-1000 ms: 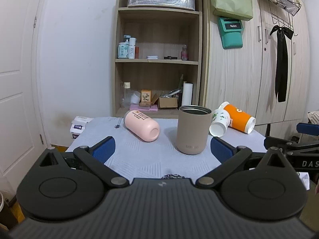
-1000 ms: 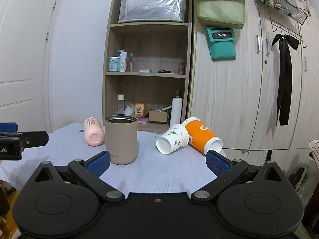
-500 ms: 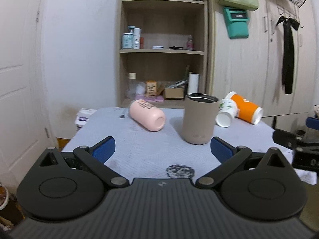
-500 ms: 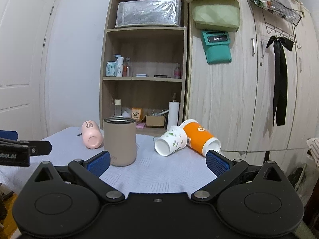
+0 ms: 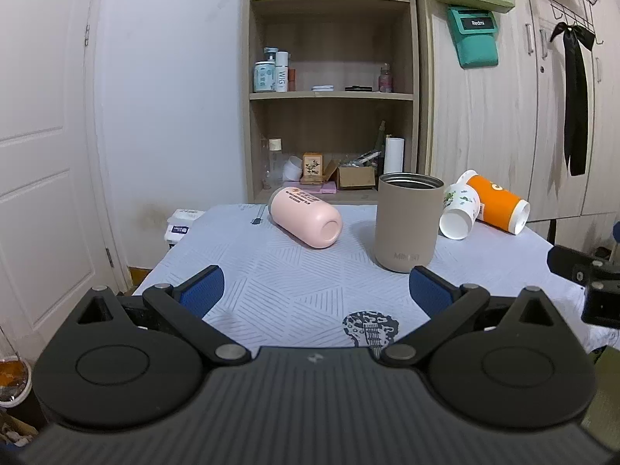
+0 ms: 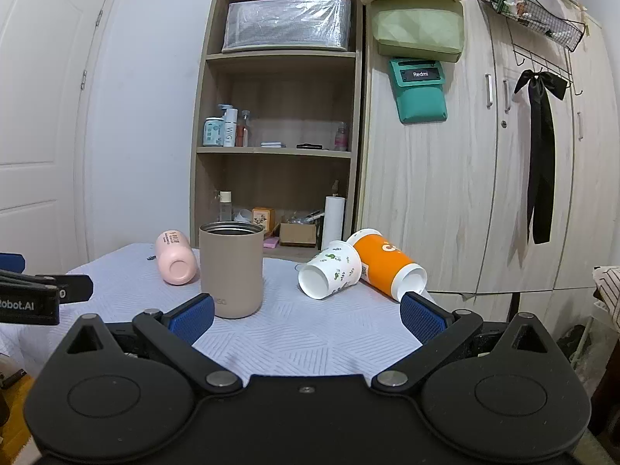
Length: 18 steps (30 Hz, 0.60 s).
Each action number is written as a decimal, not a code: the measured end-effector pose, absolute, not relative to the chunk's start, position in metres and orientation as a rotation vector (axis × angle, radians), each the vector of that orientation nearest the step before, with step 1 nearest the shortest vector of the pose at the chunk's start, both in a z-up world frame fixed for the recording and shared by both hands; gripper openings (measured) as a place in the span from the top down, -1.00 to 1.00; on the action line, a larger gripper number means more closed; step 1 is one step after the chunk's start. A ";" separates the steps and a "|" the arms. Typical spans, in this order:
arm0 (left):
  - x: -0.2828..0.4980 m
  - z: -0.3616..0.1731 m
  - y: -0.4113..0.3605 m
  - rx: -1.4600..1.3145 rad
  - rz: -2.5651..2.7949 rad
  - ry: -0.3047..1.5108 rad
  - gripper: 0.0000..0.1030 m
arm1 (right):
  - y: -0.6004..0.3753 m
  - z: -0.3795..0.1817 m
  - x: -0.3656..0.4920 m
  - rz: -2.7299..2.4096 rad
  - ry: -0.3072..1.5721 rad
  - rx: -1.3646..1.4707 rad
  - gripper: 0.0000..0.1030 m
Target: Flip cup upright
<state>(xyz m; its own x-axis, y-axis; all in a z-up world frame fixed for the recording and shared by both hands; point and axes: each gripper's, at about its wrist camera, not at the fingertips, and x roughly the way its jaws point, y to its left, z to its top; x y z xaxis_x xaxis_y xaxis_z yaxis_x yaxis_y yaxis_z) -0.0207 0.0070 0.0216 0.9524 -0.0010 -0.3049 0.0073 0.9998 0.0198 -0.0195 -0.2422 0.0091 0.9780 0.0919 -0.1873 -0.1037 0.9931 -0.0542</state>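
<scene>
Right wrist: orange cup (image 6: 381, 265) lying sideways

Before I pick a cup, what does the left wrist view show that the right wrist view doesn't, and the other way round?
Left wrist only: a guitar print on the tablecloth and white boxes past the table's far left edge.

Right wrist only: a wire basket hung high on the wardrobe and the whole wrapped box on the top shelf.

Both: the tan tumbler upright; the pink cup, white patterned cup and orange cup on their sides; left gripper and right gripper open, holding nothing.
</scene>
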 end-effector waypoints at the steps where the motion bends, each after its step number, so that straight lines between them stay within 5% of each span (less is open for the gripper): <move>1: -0.022 0.022 0.007 0.026 -0.005 0.310 -1.00 | -0.242 0.009 -0.019 0.098 0.186 -0.063 -1.00; 18: -0.022 0.024 0.006 0.028 0.008 0.332 -1.00 | -0.242 0.009 -0.019 0.091 0.195 -0.057 -1.00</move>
<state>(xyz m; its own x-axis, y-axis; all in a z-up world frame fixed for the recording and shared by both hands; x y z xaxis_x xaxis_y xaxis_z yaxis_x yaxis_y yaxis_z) -0.0218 0.0060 0.0239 0.9453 0.0126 -0.3259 -0.0033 0.9996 0.0290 -0.0188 -0.2425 0.0085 0.9770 0.0846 -0.1956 -0.0956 0.9943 -0.0472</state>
